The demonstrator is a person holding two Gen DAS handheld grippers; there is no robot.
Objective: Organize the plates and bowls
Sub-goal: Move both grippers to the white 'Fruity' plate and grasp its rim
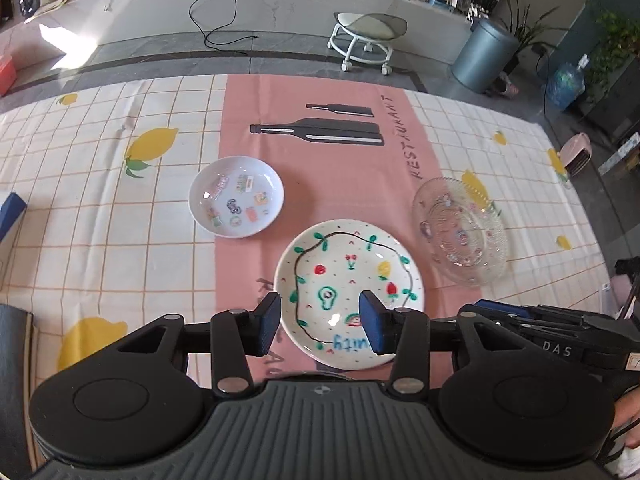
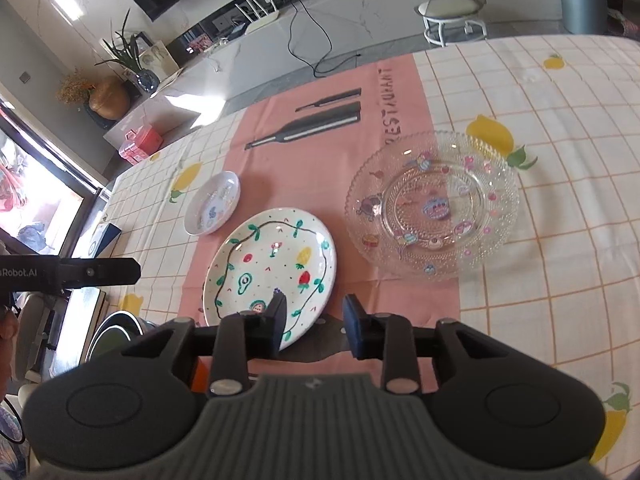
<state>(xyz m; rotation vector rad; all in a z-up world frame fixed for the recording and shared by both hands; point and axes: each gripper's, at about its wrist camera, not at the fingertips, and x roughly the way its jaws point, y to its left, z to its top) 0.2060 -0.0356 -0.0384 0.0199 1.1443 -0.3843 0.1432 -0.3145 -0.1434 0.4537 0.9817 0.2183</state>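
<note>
Three dishes lie on the tablecloth. A white plate painted with fruit (image 1: 348,276) (image 2: 272,260) is nearest. A small white bowl with stickers (image 1: 236,196) (image 2: 212,204) sits to its far left, and a clear beaded glass plate (image 1: 460,228) (image 2: 432,204) to its right. My left gripper (image 1: 320,320) hovers open over the painted plate's near half, with nothing pinched between its blue pads. My right gripper (image 2: 316,322) is open too; its left finger (image 2: 278,316) overlaps the painted plate's near right rim and its right finger is over the pink cloth. Neither gripper holds a dish.
A blue box (image 1: 12,212) lies at the table's left edge. Past the far edge stand a white stool (image 1: 366,36) and a grey bin (image 1: 482,54) on the floor. A dark round vessel (image 2: 116,332) sits low beside the table's near left side.
</note>
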